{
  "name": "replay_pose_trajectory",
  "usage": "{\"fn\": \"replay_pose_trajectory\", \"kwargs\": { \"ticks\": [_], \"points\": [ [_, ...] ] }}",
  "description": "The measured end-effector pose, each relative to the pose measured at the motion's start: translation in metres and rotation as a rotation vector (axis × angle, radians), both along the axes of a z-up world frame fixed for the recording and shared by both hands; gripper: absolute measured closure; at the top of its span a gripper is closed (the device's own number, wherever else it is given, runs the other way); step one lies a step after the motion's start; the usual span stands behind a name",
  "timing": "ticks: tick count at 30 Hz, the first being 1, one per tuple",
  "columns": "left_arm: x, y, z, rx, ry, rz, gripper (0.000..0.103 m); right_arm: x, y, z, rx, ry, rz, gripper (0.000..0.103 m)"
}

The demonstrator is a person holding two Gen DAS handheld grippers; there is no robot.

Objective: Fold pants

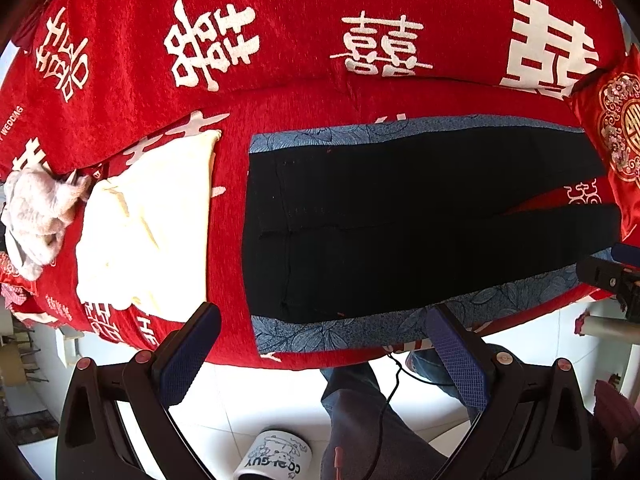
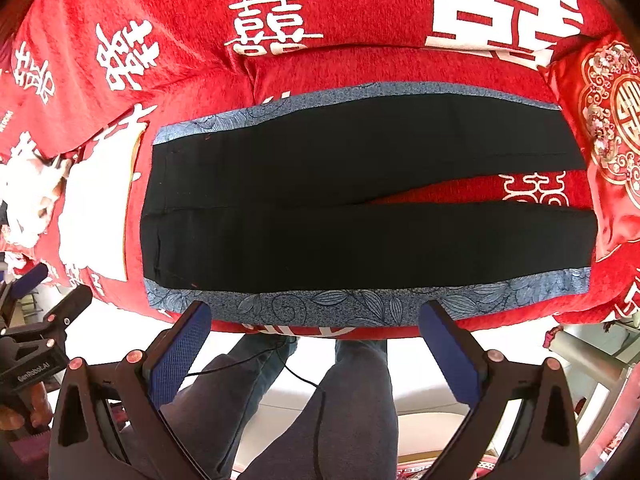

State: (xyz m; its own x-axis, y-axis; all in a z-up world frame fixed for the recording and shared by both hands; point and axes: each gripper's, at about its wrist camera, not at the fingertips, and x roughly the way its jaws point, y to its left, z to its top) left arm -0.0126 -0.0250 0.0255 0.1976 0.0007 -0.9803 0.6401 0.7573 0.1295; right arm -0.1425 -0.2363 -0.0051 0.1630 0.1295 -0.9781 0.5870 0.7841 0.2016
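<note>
- I see the pants (image 2: 360,216) flat on the blue cloth (image 2: 320,306), legs apart, unfolded.
- Both my left tongs (image 1: 320,356) and right tongs (image 2: 316,348) gape wide, empty.

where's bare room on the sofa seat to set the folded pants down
One free strip of red cover lies between the cream cloth and the waistband of the black pants. A small red wedge shows between the two legs near the embroidered cushion. The left end is crowded with the cream cloth and a white crumpled towel.
</note>
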Motion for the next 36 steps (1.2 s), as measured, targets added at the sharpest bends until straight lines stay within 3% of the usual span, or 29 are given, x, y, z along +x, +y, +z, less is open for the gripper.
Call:
{"fn": "replay_pose_trajectory", "kwargs": {
  "ticks": [10, 16, 25, 30, 36],
  "points": [
    [-0.016, 0.011, -0.007, 0.013, 0.026, 0.183, 0.000, -0.011, -0.018, -0.013, 0.063, -0.023, 0.055, 0.000],
    [-0.034, 0.021, -0.018, 0.049, 0.057, 0.267, 0.000, -0.025, -0.022, -0.033, 0.111, 0.012, 0.089, 0.000],
    [-0.039, 0.013, -0.033, 0.081, 0.074, 0.210, 0.000, -0.054, -0.021, -0.048, 0.158, -0.022, 0.012, 0.000],
    [-0.038, 0.013, -0.053, 0.046, 0.104, 0.155, 0.000, -0.063, -0.016, -0.060, 0.167, -0.054, -0.064, 0.000],
    [-0.028, 0.029, -0.083, -0.016, 0.098, 0.159, 0.000, -0.067, 0.003, -0.079, 0.252, -0.184, -0.111, 0.000]
  ]
}}
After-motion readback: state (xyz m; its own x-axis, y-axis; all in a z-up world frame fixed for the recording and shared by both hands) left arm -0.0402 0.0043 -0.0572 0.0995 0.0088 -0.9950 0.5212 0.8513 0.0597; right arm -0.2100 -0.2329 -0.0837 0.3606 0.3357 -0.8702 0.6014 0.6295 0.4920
